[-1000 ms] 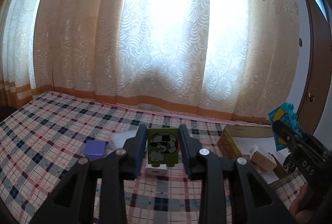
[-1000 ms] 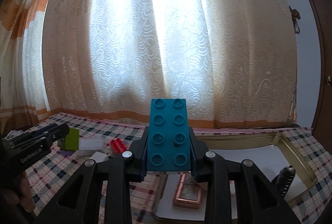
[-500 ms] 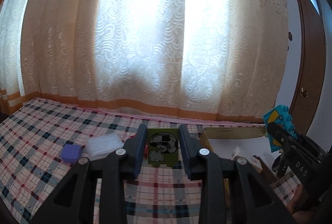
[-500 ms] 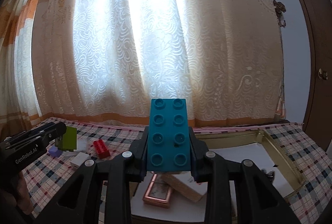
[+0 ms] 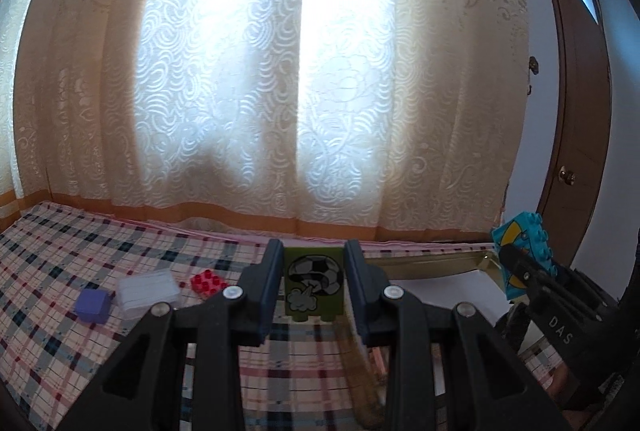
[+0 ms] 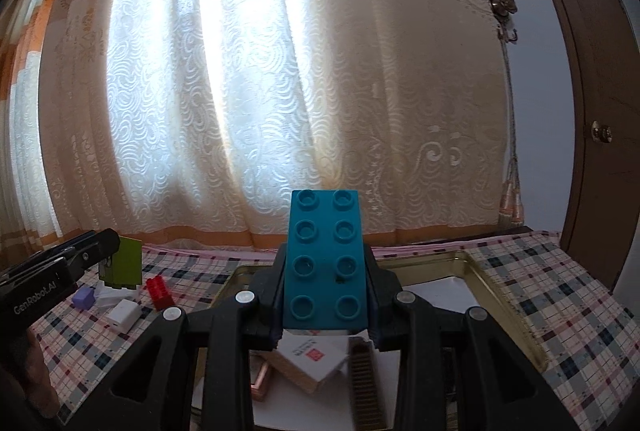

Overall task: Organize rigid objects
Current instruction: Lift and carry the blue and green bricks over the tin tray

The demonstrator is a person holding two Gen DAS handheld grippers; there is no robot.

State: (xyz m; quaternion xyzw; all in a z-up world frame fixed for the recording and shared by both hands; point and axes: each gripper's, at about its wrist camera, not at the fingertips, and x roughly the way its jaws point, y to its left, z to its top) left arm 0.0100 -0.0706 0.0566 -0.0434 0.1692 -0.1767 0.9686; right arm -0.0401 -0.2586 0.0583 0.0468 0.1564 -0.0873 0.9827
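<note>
Grippers both carry bricks above the checked cloth (image 5: 60, 243); left gripper (image 5: 314, 285) is clamped on the green picture brick (image 5: 314, 285), right gripper (image 6: 325, 295) on the teal studded brick (image 6: 325, 263); gold tray (image 6: 500, 287) lies right, red brick (image 5: 206, 281), clear case (image 5: 147, 288) and purple cube (image 5: 93, 306) left.

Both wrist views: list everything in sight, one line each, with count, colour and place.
Green brick: one, soccer-ball print, clamped in left tool.
Teal brick: one, studs to camera, clamped in right tool.
Red brick: one, on the checked cloth.
Purple cube: one, left of clear box.
Clear box: one, between cube and red brick.
White block: one, near red brick.
Tray: one, gold rim, holding small boxes.
Checked cloth: one, under everything.
Curtain: cream, backlit.
Door: brown, right.
Left tool: black, shut.
Right tool: black, shut.
</note>
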